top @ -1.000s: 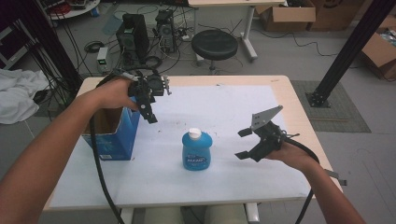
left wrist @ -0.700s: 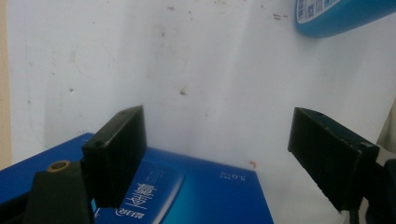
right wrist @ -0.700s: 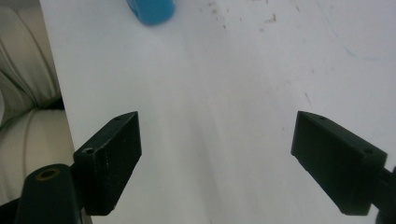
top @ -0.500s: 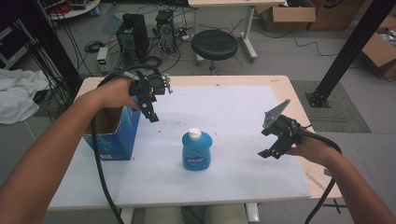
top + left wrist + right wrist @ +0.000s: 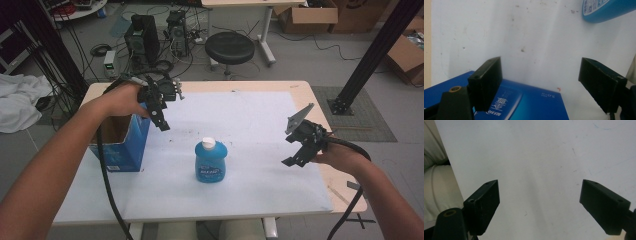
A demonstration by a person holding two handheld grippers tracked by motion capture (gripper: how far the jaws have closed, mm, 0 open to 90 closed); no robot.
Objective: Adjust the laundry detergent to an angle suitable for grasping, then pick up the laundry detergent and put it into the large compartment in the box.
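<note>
In the high view, the blue bottle (image 5: 211,161) with a white cap stands upright near the middle of the white sheet (image 5: 250,125) that covers the table (image 5: 320,95). The left gripper (image 5: 161,119) hangs at the bottle's 10 o'clock, above the near corner of the open blue box (image 5: 120,145); its jaws look parted, though one hides much of the other. The person's forearm covers part of the box's opening. The right gripper (image 5: 300,150) hovers at the bottle's 3 o'clock, well apart from it, jaws spread.

In the left gripper view, the jaws stand wide and released, grasping nothing. The box (image 5: 524,102) is cut off at the bottom edge, its printing too blurred to read. The bottle (image 5: 606,8) shows at 1 o'clock, cropped by the frame.

In the right gripper view, the jaws are spread and empty over the bare sheet (image 5: 536,157). A pale cushioned surface (image 5: 436,182) at 9 o'clock is hard to identify.
</note>
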